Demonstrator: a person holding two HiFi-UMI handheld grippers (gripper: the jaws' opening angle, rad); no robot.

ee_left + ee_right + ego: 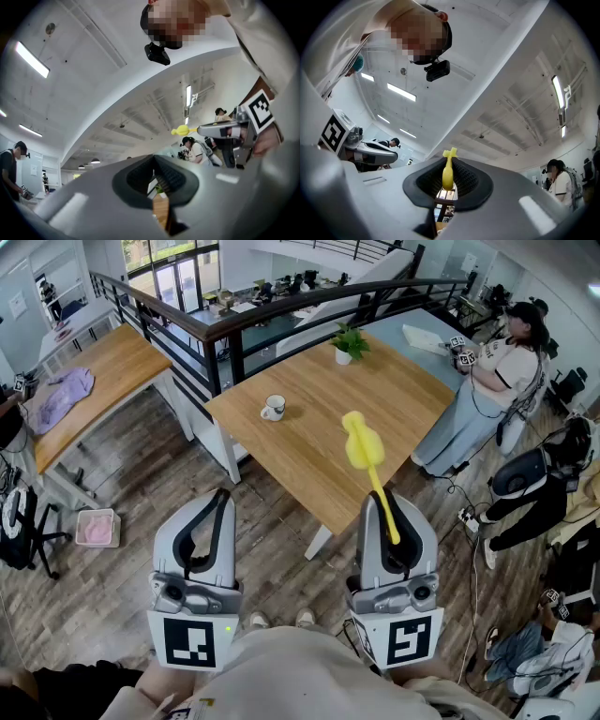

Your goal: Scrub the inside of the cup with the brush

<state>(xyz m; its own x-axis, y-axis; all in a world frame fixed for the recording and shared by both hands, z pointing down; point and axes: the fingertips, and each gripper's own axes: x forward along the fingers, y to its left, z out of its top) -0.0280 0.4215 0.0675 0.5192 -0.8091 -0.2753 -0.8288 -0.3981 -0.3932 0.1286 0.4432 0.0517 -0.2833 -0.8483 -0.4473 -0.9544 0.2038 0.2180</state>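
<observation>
A white cup (273, 408) stands on the wooden table (309, 442) ahead of me, well away from both grippers. My right gripper (386, 499) is shut on the handle of a yellow brush (362, 442), whose head sticks out forward over the table's near part. In the right gripper view the brush (448, 171) sits pinched between the dark pads. My left gripper (221, 495) is held up beside it, shut with nothing in it. The left gripper view points upward at the ceiling, its jaws closed together, and shows the brush (179, 131) to the right.
A potted plant (348, 341) stands at the table's far edge. A person (487, 381) stands at the table's right end. A dark railing (234, 326) runs behind, with a second table (103, 371) and purple cloth (58, 395) at left. A pink tray (96, 528), bags and cables lie on the floor.
</observation>
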